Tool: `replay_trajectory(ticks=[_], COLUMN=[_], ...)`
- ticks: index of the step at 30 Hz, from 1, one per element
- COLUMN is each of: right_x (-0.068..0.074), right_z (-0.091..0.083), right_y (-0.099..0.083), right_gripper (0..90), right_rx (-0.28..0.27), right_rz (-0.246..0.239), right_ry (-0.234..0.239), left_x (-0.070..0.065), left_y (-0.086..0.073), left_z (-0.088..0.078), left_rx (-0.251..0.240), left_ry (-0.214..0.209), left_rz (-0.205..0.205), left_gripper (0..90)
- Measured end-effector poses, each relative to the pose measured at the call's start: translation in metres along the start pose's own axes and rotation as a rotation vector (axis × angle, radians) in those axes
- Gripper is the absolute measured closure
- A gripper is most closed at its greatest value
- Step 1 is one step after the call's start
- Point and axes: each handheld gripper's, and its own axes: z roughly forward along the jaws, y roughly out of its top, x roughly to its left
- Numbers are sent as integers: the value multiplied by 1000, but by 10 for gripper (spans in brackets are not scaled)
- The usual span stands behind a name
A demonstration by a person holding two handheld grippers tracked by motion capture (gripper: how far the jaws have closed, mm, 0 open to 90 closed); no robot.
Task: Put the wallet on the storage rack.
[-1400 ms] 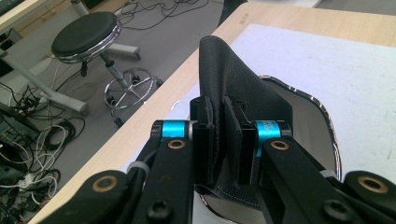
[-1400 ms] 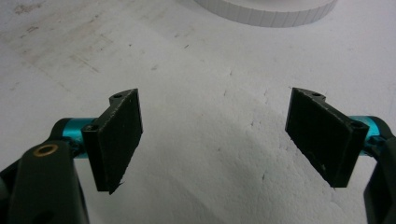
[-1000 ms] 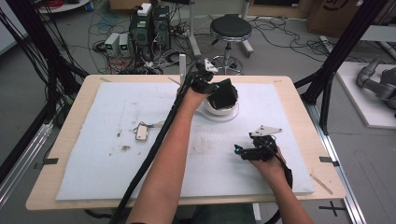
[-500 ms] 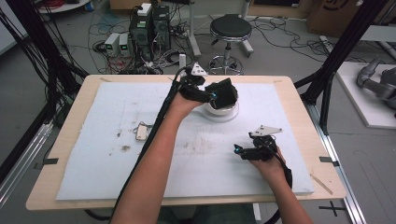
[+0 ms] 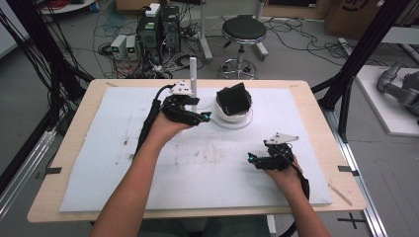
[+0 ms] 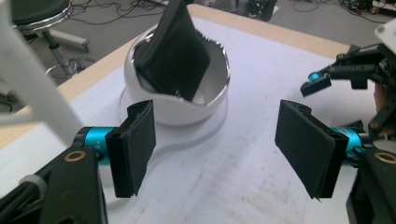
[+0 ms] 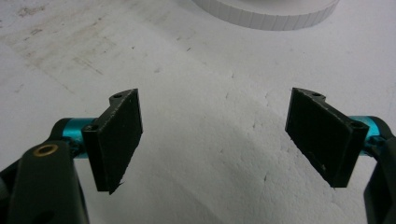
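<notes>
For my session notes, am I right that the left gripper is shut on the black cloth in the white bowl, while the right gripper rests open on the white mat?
Not quite. The left gripper is open and holds nothing; the left gripper view shows its jaws well apart, short of the white bowl, with the black cloth sitting in it untouched. The right gripper is indeed open over the white mat.

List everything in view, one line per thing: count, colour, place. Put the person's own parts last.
Table: one, light wood, centre of the high view.
Foam sheet: one, white, stained, covering the tabletop.
Bowl: one, white, far middle of the sheet, on a round white base.
Cloth: one, black, sticking up out of the bowl.
Post: one, white, upright left of the bowl.
Stool: one, black seat, floor beyond the table.
Computer boxes: several, dark, on the floor, with cables.
Left gripper: one, black, open, beside the bowl.
Right gripper: one, black, open, over bare sheet.
</notes>
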Motion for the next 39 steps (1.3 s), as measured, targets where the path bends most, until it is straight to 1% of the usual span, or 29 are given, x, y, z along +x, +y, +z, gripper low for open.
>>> replay_trajectory(ticks=[5, 7, 10, 12, 13, 15, 17, 18, 19, 20, 21, 24, 25, 26, 27, 29, 30, 32, 33, 34, 36, 37, 39], right_x=[-1, -1, -1, -1, -1, -1, -1, -1, -1, -1, -1, -1, -1, -1, -1, -1, -1, -1, -1, -2, -2, -2, -2], right_z=[0, 1, 1, 1, 1, 1, 1, 1, 1, 2, 2, 3, 3, 3, 3, 3, 3, 3, 3, 4, 6, 6, 6], right_y=[0, 0, 0, 0, 0, 0, 0, -1, -1, 0, 0, -1, -1, -1, -1, 0, 0, 0, 0, 0, 0, 0, 0], right_gripper=[190, 190, 190, 190, 190, 190, 190, 190, 190, 190, 190, 190, 190, 190, 190, 190, 190, 190, 190, 190, 190, 190, 190], right_rx=[3, 3, 6, 5, 5, 5, 5, 8, 8, 13, 13, 15, 15, 15, 16, 15, 15, 15, 15, 16, 23, 23, 26], right_rz=[6, 7, 5, 4, 4, 6, 4, 6, 6, 2, 2, 3, 3, 3, 4, 0, 2, 3, 3, 2, 6, 6, 1], right_ry=[-1, -2, -2, -2, -2, -1, -3, -4, -4, -2, -2, -7, -7, -7, -7, -10, -9, -9, -9, -10, -8, -8, -6], left_x=[5, 5, 6, 6, 6, 7, 9, 11, 11, 12, 12, 14, 16, 18, 19, 21, 23, 26, 27, 28, 27, 27, 28], left_y=[-16, -24, -35, -45, -45, -53, -62, -72, -72, -82, -82, -96, -99, -101, -104, -109, -112, -118, -120, -122, -124, -125, -126], left_z=[-21, -29, -39, -48, -48, -57, -64, -70, -70, -73, -73, -78, -78, -80, -81, -84, -86, -90, -92, -93, -92, -92, -93], left_rx=[-11, -27, -36, -62, -62, -73, -83, -95, -95, -91, -91, -93, -88, -74, -72, -76, -70, -74, -70, -60, -28, -23, -33], left_ry=[20, 23, 33, 39, 39, 49, 56, 64, 64, 68, 68, 82, 90, 103, 115, 111, 115, 119, 129, 143, 151, 153, 157], left_rz=[-15, -26, -38, -46, -46, -48, -58, -80, -80, -95, -95, -108, -119, -122, -123, -133, -136, -157, -163, -161, -138, -140, -146], left_gripper=[276, 266, 255, 254, 253, 251, 249, 247, 246, 242, 241, 241, 241, 241, 237, 231, 231, 229, 229, 226, 220, 220, 220])
